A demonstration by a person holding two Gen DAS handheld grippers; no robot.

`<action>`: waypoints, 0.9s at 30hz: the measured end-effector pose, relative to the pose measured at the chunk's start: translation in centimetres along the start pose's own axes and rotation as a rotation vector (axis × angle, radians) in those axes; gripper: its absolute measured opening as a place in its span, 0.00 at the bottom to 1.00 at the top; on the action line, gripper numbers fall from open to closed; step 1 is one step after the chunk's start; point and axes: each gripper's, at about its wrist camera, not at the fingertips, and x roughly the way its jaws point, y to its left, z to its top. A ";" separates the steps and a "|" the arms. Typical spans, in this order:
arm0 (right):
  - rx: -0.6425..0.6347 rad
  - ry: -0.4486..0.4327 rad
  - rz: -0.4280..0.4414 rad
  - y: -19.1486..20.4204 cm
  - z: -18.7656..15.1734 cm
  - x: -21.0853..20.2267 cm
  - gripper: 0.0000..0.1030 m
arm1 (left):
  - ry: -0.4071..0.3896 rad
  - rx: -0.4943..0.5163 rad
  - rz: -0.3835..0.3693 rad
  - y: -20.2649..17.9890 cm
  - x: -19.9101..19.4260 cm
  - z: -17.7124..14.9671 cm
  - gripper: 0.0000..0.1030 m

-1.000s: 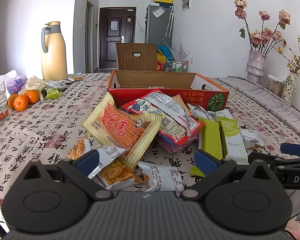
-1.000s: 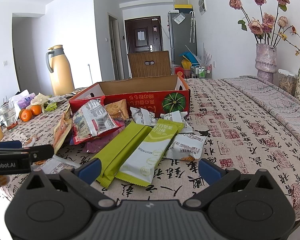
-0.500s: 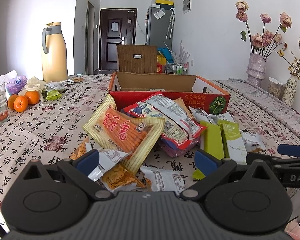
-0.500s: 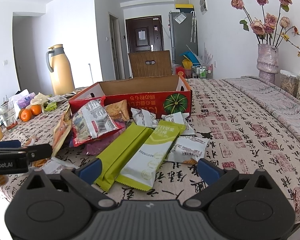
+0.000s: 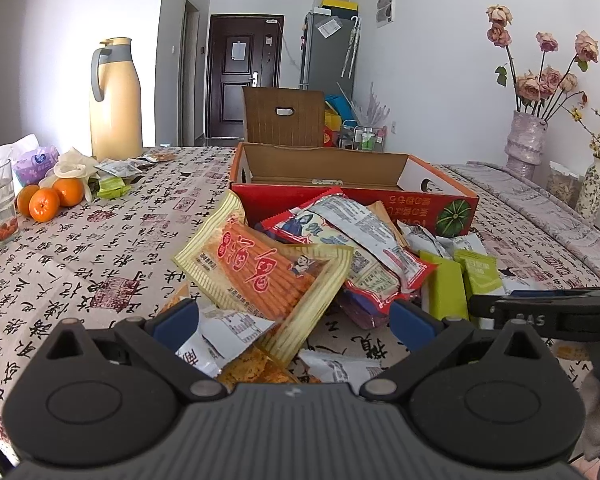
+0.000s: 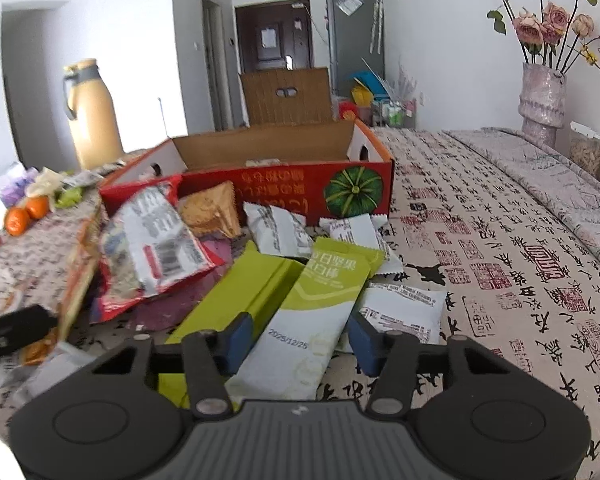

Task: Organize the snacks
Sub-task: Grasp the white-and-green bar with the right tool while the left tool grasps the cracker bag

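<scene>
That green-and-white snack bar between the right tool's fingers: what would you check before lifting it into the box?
1. Green-and-white snack bar between the right tool's closing jaws: ok.
2. Pads actually pressing on the wrapper: cannot tell, a sliver of gap seems to remain.
3. Plain green packet lying against it stays out of the grip: cannot tell, it sits beside the left pad.
4. Red box open with room inside: ok.
5. Left tool open and clear of the bar: ok, it hovers over the orange packet.
</scene>
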 end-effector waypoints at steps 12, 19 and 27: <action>-0.014 0.020 -0.035 -0.3 -0.7 1.6 0.38 | -0.002 -0.009 0.010 0.7 0.3 0.1 1.00; 0.022 -0.098 -0.019 -1.1 -1.0 -0.6 0.36 | 0.003 -0.030 0.060 2.4 0.0 0.7 1.00; 0.036 -0.136 -0.003 -1.1 -1.3 -2.0 0.37 | 0.063 -0.050 0.144 6.4 0.3 0.2 1.00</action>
